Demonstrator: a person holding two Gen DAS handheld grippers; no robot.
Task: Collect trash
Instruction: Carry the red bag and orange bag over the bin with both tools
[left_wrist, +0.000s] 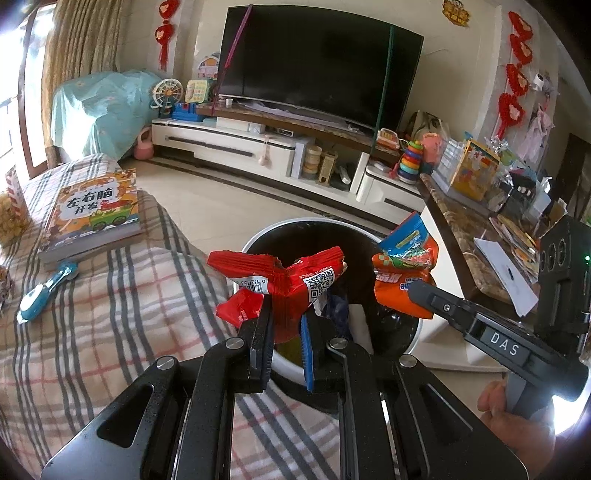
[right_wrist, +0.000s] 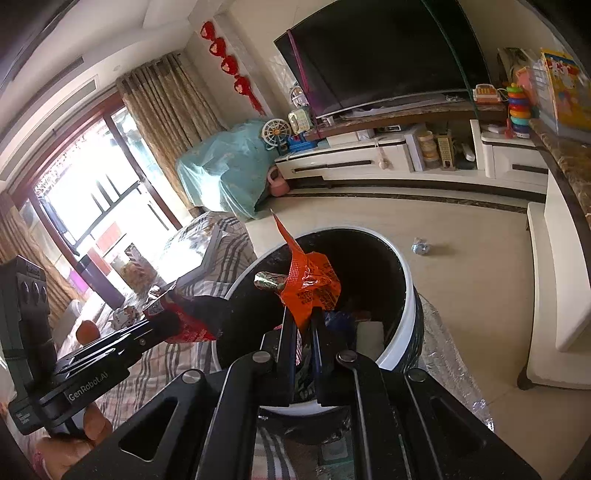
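Note:
My left gripper (left_wrist: 286, 325) is shut on a crumpled red snack wrapper (left_wrist: 284, 280) and holds it over the near rim of the round white trash bin (left_wrist: 258, 236). My right gripper (right_wrist: 303, 325) is shut on an orange and blue snack wrapper (right_wrist: 314, 288), also above the bin (right_wrist: 400, 258). In the left wrist view the right gripper (left_wrist: 417, 288) comes in from the right with its wrapper (left_wrist: 402, 266) over the bin's right side. In the right wrist view the left gripper (right_wrist: 162, 321) holds the red wrapper (right_wrist: 184, 317) at the left. Trash lies inside the bin.
A plaid-covered surface (left_wrist: 110, 314) at the left carries a children's book (left_wrist: 92, 218) and a small blue wrapper (left_wrist: 44, 291). A marble-topped table (left_wrist: 465, 221) with papers and boxes stands right of the bin. A crumpled scrap (right_wrist: 421, 247) lies on the floor. The TV stand (left_wrist: 258, 144) is behind.

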